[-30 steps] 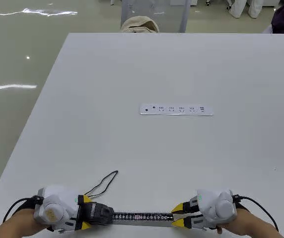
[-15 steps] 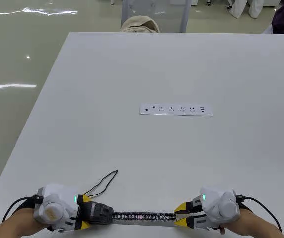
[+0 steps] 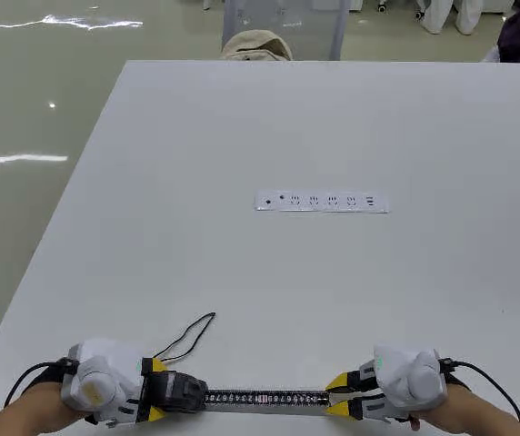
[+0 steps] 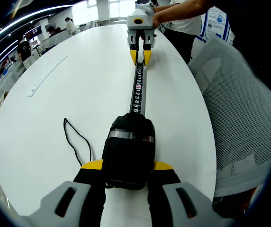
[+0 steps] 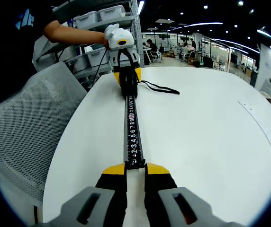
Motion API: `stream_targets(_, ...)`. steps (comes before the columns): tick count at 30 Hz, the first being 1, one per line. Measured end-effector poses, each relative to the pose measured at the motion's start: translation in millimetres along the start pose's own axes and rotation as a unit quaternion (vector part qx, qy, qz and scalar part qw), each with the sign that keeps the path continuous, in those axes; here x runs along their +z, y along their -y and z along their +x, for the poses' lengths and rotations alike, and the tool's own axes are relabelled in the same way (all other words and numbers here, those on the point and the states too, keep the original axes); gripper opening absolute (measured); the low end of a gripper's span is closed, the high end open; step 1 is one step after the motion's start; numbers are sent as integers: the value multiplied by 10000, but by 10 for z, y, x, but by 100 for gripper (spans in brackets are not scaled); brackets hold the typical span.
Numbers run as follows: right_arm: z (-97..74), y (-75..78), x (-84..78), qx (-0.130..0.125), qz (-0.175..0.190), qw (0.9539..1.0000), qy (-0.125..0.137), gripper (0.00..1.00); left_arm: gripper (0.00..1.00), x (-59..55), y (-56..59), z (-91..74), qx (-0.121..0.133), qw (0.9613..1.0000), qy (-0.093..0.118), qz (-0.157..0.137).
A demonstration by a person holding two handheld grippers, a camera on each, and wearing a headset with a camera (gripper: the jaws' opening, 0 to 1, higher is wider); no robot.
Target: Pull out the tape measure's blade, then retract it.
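We see the white table (image 3: 333, 127) bearing all parts. The power strip (image 3: 322, 201) lies well ahead of both finger pairs. The left gripper (image 4: 128, 165) has its fingers clamped on the tape measure case (image 4: 128, 146). The right gripper (image 5: 135, 169) has its fingers closed together on the tip of the blade (image 5: 131, 132), which runs flat from one finger pair to the other. The black lanyard (image 3: 187, 336) lies just beside the left fingers.

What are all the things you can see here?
table: one, white, under everything.
power strip: one, white, mid-table.
tape measure: one, black, near edge.
blade: one, dark with white numbers, stretched out from the tape measure.
cord: one, black, looped on the table beside the tape measure.
mesh chair: one, grey, beside the table.
left gripper: one, white and yellow, shut on the tape measure.
right gripper: one, white and yellow, shut on the blade's end.
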State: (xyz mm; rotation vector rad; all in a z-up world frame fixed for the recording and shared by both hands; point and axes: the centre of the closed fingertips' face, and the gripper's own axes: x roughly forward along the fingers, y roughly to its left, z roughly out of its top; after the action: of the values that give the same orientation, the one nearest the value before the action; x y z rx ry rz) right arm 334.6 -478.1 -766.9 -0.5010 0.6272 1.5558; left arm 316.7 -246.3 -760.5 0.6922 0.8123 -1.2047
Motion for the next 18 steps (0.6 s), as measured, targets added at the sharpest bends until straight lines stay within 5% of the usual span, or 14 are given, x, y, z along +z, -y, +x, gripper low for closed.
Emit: stream_targets(18,-75,-4,-93,22,47,10000,-52,10,30,2,6,3,-15,10000,5,1)
